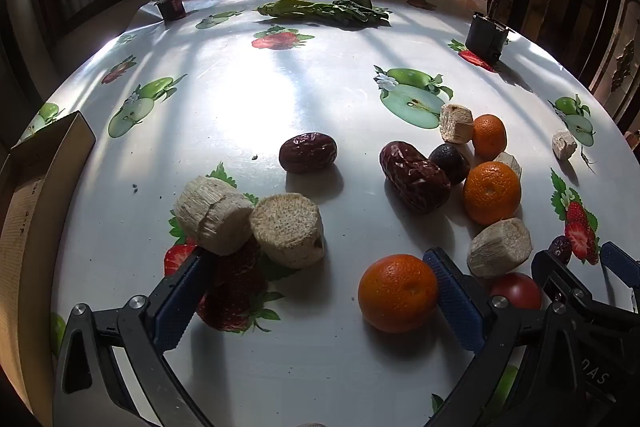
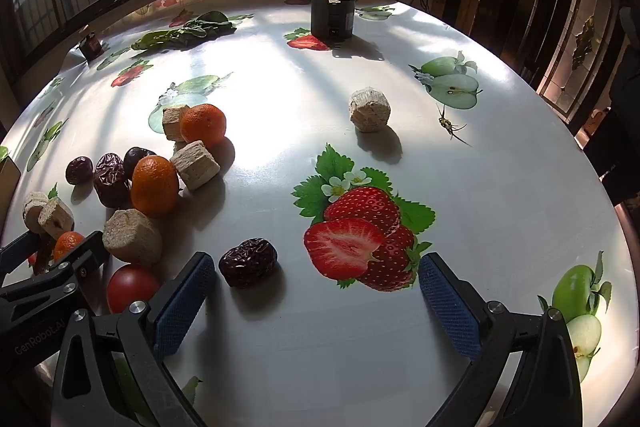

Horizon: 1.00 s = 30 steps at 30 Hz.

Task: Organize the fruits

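Both grippers are hanging over the table (image 1: 320, 367) with fingers spread wide, gripping nothing. Left gripper (image 1: 320, 291) is sitting over the fruit pile: nearest orange (image 1: 398, 291) is lying just inside its right finger, two pale stem chunks (image 1: 248, 223) by its left finger, and red dates (image 1: 308, 152) beyond them. Only the left view is showing the cardboard box (image 1: 36, 195) at the table's left edge. Right gripper (image 2: 316, 291) is hovering over a printed strawberry, a dark date (image 2: 248, 262) just beside its left finger and a tomato (image 2: 132, 287) further left. Only the right view is catching "GenRobot.AI" on the left gripper's body.
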### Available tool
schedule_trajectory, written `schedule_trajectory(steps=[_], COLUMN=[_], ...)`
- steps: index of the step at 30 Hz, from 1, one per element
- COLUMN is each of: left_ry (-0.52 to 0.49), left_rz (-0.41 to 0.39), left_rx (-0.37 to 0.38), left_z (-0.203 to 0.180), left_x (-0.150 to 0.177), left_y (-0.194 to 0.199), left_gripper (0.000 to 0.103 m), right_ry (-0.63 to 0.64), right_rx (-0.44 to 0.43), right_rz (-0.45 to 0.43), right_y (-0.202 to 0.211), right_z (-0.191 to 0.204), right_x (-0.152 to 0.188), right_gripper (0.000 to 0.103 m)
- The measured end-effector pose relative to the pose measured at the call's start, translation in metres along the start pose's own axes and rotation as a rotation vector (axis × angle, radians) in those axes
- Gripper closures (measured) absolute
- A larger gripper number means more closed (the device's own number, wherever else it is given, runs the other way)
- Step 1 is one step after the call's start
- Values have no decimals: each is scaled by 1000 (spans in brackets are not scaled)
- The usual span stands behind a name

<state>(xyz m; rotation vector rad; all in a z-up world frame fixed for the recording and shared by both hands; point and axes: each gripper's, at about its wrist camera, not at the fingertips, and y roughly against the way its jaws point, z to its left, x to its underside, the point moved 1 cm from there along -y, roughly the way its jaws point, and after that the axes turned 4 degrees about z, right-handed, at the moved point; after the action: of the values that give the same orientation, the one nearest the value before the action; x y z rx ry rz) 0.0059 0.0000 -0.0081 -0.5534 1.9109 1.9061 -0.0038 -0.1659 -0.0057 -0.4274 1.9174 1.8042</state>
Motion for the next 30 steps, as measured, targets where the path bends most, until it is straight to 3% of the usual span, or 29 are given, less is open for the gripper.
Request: schedule_trajectory(steps=[8,19,22,24,26,30], left_ry=[-2,-90,-138,-115,-69,-38], left_rz=[4,37,68,86,51,-154], left_rx=[-1,47,83,125,168,194], left_z=[1,-1,-3,2,11,29], left_x=[1,9,12,15,17,24], left_y=[1,6,10,17,35,88], left_gripper=[0,0,0,0,0,0], right_ry=[0,-2,-22,-22,-17,-26], right_rx=[0,5,17,21,17,12], right_rz=[-1,5,29,38,44,66], right_y=[0,0,0,-1,-1,5], right_z=[0,0,2,2,0,-3], right_x=[0,0,-2,-2,-2,2], right_gripper=[1,1,1,1,1,1])
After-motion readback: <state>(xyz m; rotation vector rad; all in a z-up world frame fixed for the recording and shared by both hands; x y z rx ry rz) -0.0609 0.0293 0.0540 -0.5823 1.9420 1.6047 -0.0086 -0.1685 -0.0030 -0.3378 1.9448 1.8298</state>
